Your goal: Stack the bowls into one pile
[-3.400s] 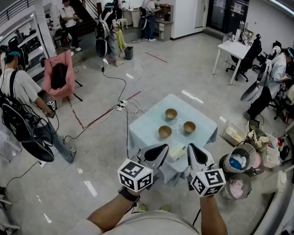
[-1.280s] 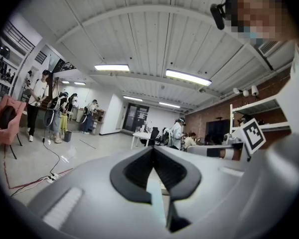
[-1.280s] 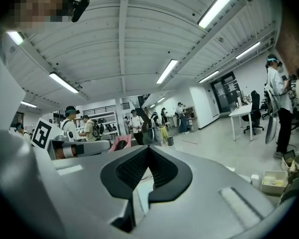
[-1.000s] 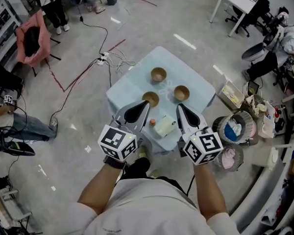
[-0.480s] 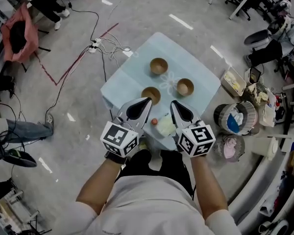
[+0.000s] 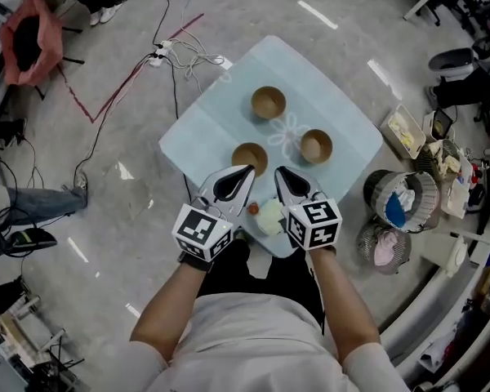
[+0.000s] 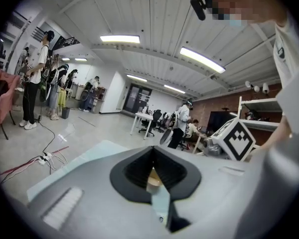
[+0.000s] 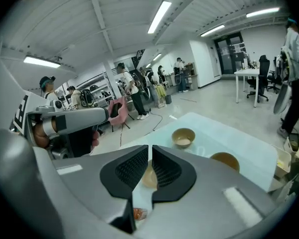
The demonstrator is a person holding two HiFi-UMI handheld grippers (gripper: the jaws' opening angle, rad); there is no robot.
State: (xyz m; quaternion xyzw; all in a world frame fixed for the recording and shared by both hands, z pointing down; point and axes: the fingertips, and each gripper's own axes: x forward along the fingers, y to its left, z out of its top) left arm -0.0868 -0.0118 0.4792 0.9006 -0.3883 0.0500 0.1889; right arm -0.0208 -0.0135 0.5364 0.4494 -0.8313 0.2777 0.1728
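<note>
Now I'm holding the left gripper (image 6: 243,171) empty, jaws pressed together, tips just short of the nearest bowl (image 6: 251,155), which is sitting straight ahead on the table (image 6: 202,134). The far bowl (image 6: 269,102) is waiting beyond it. The right gripper (image 6: 281,172), jaws all but touching, is pointing left of the right bowl (image 6: 316,146). I'm judging the left hand nearer.

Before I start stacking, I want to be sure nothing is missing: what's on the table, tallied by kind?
Bowls: 3
Small red thing: 1
Pale block: 1
Total: 5
</note>
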